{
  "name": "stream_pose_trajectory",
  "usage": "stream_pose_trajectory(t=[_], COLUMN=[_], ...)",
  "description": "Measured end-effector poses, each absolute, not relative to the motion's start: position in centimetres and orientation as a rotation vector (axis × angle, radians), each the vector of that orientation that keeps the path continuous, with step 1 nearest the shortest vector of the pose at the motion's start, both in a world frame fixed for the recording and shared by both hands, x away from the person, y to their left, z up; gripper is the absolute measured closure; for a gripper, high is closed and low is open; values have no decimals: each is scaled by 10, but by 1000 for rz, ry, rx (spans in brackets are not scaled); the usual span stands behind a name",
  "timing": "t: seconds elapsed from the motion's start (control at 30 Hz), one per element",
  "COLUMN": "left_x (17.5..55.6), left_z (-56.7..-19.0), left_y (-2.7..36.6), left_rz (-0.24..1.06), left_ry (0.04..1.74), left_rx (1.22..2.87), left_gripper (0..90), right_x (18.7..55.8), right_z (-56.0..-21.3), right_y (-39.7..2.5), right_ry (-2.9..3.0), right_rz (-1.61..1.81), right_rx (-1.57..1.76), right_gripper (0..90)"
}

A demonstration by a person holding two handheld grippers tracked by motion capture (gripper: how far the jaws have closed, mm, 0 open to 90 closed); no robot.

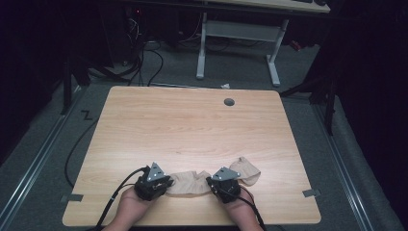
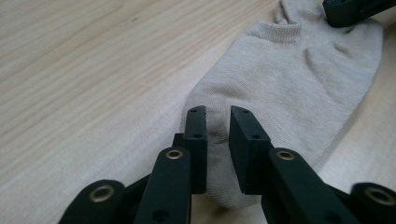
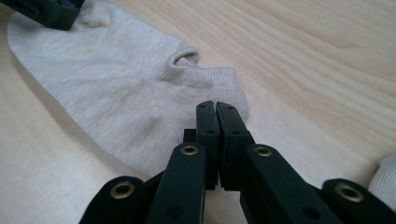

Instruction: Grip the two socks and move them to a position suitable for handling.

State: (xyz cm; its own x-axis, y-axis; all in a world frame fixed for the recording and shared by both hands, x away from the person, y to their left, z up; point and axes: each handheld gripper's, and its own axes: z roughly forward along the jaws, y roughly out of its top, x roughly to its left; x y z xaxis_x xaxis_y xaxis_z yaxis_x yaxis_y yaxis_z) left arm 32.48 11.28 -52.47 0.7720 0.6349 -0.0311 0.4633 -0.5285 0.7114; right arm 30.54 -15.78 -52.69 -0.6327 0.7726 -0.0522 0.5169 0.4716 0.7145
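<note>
A beige sock (image 1: pixel 190 183) lay flat along the near edge of the wooden counter (image 1: pixel 192 125), stretched between two hand-held grippers in the high view. The left gripper (image 2: pixel 218 122) stood at the sock's left end, its fingers (image 2: pixel 196 140) parted by a narrow gap with the rounded end of the fabric lying between and beneath them, not pinched. The right gripper (image 3: pixel 216 112) sat at the sock's right end, by the ribbed cuff; its fingers (image 3: pixel 207 135) were pressed together with no gap, and whether any cloth was caught between them could not be told. In the high view the left gripper (image 1: pixel 153 185) and the right gripper (image 1: pixel 225 185) were held by a hand each at the near edge, black cables trailing toward the person. A second pale sock (image 1: pixel 246 171) lay just to the right, touching the first. A round grey grommet (image 1: pixel 229 102) marked the counter's far side.
</note>
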Motion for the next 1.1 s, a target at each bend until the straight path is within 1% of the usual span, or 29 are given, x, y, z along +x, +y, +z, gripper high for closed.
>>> stream_pose_trajectory(t=[0.03, 0.1, 0.13, 0.17, 0.27, 0.3, 0.43, 0.47, 0.6, 0.7, 0.83, 1.1], left_x=[323, 321, 320, 320, 322, 323, 333, 334, 338, 339, 340, 342], left_z=[-524, -523, -521, -518, -510, -509, -507, -507, -508, -509, -511, -512], left_y=[113, 112, 113, 115, 122, 126, 143, 144, 148, 147, 145, 147], left_rz=[300, 301, 303, 316, 341, 346, 352, 358, 363, 361, 356, 356], left_ry=[806, 801, 801, 796, 813, 824, 885, 895, 916, 914, 912, 921], left_rx=[2234, 2238, 2227, 2208, 2149, 2134, 2097, 2090, 2074, 2075, 2075, 2081], left_gripper=[764, 747, 731, 714, 669, 658, 631, 624, 600, 593, 592, 590], right_x=[302, 299, 298, 297, 298, 299, 298, 295, 291, 298, 310, 338], right_z=[-527, -526, -524, -520, -503, -501, -503, -505, -512, -521, -523, -524], right_y=[-157, -156, -157, -160, -186, -198, -247, -258, -276, -275, -262, -203], right_ry=[2361, 2370, 2366, 2333, 2189, 2151, 2055, 2044, 2033, 2080, 2106, 2155], right_rz=[963, 962, 965, 990, 1017, 993, 897, 887, 827, 762, 776, 765], right_rx=[1087, 1071, 1065, 1065, 1131, 1156, 1300, 1328, 1389, 1407, 1377, 1297], right_gripper=[880, 836, 812, 808, 801, 806, 891, 900, 900, 900, 900, 897])
